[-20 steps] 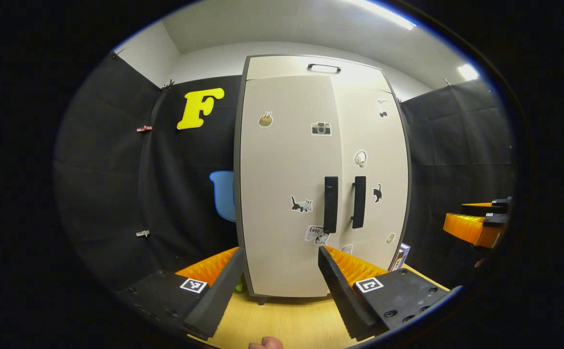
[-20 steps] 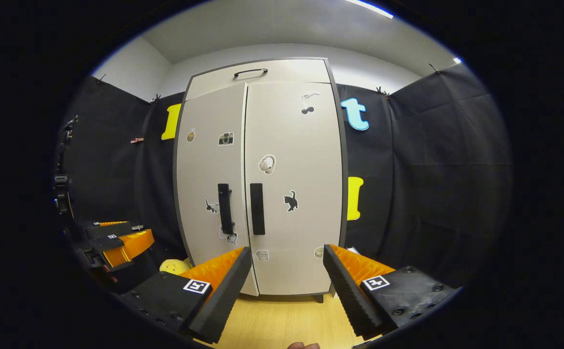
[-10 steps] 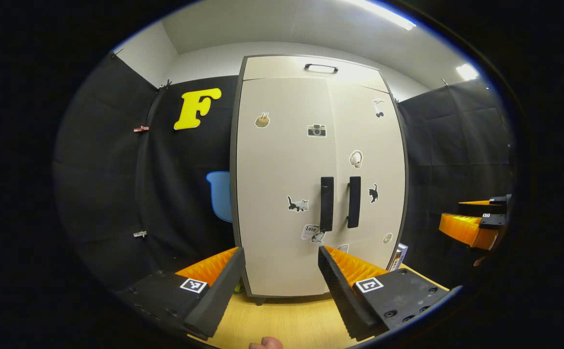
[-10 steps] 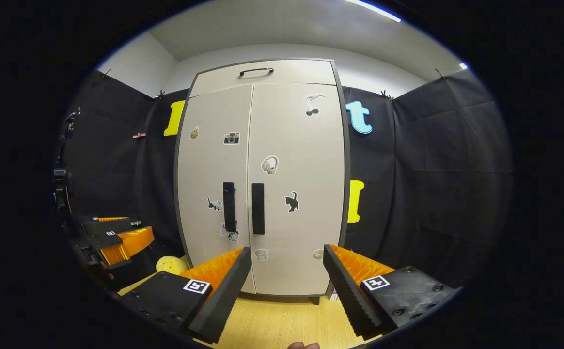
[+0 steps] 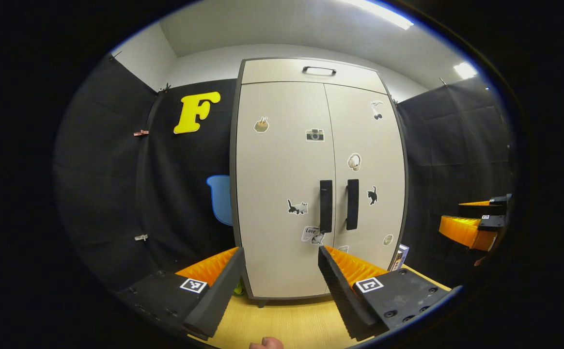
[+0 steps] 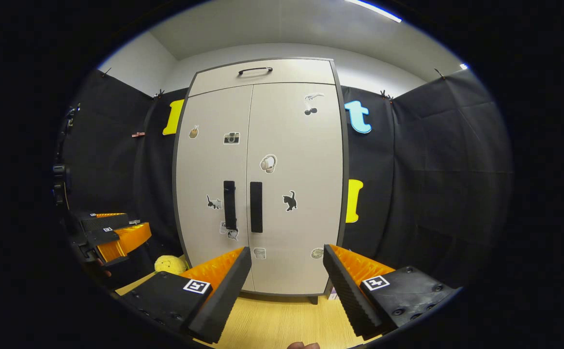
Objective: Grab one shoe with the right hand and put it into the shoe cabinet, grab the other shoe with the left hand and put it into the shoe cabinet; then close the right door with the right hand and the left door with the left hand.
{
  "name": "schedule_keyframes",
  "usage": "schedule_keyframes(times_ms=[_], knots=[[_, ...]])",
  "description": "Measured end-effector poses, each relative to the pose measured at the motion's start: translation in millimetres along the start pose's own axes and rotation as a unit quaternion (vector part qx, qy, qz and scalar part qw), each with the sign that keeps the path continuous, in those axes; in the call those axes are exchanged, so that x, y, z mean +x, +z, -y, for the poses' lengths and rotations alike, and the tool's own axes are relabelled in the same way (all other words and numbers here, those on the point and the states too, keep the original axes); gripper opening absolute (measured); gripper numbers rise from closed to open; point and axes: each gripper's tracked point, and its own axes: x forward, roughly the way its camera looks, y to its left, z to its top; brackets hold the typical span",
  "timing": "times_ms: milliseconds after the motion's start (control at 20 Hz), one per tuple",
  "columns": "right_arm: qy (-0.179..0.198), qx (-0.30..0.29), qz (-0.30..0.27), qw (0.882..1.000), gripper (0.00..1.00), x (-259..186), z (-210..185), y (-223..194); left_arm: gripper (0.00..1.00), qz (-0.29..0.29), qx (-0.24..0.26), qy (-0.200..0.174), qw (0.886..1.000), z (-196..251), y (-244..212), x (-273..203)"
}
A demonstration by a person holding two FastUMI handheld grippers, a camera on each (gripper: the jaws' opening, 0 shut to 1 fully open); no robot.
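The left hand-held gripper [image 5: 282, 271] has its jaws spread wide and holds nothing; it hangs above the light wooden tabletop [image 5: 287, 325], facing the shoe cabinet [image 5: 282, 271] from a short way off. The right hand-held gripper [image 6: 287, 274] is likewise spread apart and empty, also pointed at the cabinet's lower front. In the left gripper view the right hand-held gripper shows again at the far right edge, well apart from the cabinet.

Both cabinet doors sit flush with one another: the left door [image 5: 277, 169] and the right door [image 5: 369, 145] meet at a thin seam, with two dark vertical handles [image 5: 326, 206] just beside it. Small stickers dot both doors, among them a black cat [image 6: 289, 200]. A drawer with a dark handle [image 6: 255, 71] tops the cabinet. The shoes cannot be seen with the doors shut. A yellow soft toy [image 6: 170, 264] lies on the tabletop left of the cabinet's base.
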Motion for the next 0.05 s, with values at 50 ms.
schedule_keyframes(times_ms=[50], knots=[[0.0,0.0,0.0,1.0,0.98,-0.1,-0.1,-0.3,0.95,0.001,0.0,-0.001,1.0,0.2,0.5,-0.2]])
